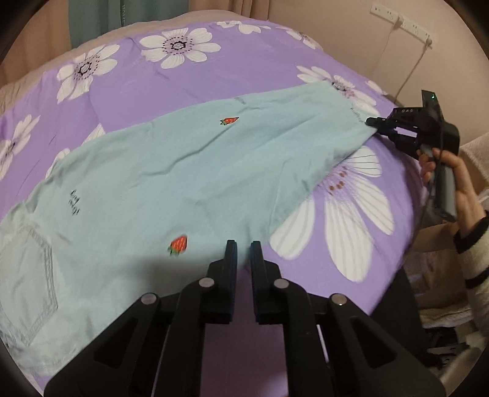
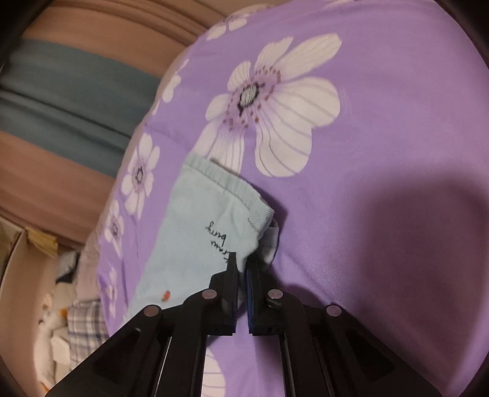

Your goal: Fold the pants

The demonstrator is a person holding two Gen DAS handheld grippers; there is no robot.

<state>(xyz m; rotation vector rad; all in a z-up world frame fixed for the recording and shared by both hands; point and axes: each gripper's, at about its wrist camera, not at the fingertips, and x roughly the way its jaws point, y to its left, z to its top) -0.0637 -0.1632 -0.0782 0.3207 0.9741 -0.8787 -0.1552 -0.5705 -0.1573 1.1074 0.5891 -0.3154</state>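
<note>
The pale mint pants (image 1: pixel 171 180) lie spread flat across a bed covered by a purple sheet (image 1: pixel 137 79) printed with large white flowers. In the left wrist view they run in a long diagonal band from the lower left, where a stitched patch pocket (image 1: pixel 29 284) shows, up to the right, where the leg ends in a cuff. Two small red strawberry motifs (image 1: pixel 178 244) and some black script dot the fabric.

The left tongs (image 1: pixel 243 249) hover at the near edge of the pants, by the lower strawberry. Their jaws stand narrow, almost together, with only a slim gap, and whether any cloth sits in that gap cannot be told, as the fabric edge passes just beneath the tips.

The right tongs (image 1: pixel 371 121) are seen at the far right of the left wrist view, carried by the person's hand (image 1: pixel 455 180) in a cream sleeve with dark stripes (image 1: pixel 475 262). In the right wrist view the right tongs (image 2: pixel 243 262) are closed on the ribbed cuff (image 2: pixel 256 220) of the leg, the corner of the hem pinched between the pads and slightly bunched. Black handwriting-style lettering (image 2: pixel 218 238) sits on the cloth just above the grip.

Beyond the bed, a teal curtain (image 2: pixel 67 100) hangs against a beige wall, and a white power strip (image 1: pixel 403 26) with a cord is fixed on the wall at upper right.
</note>
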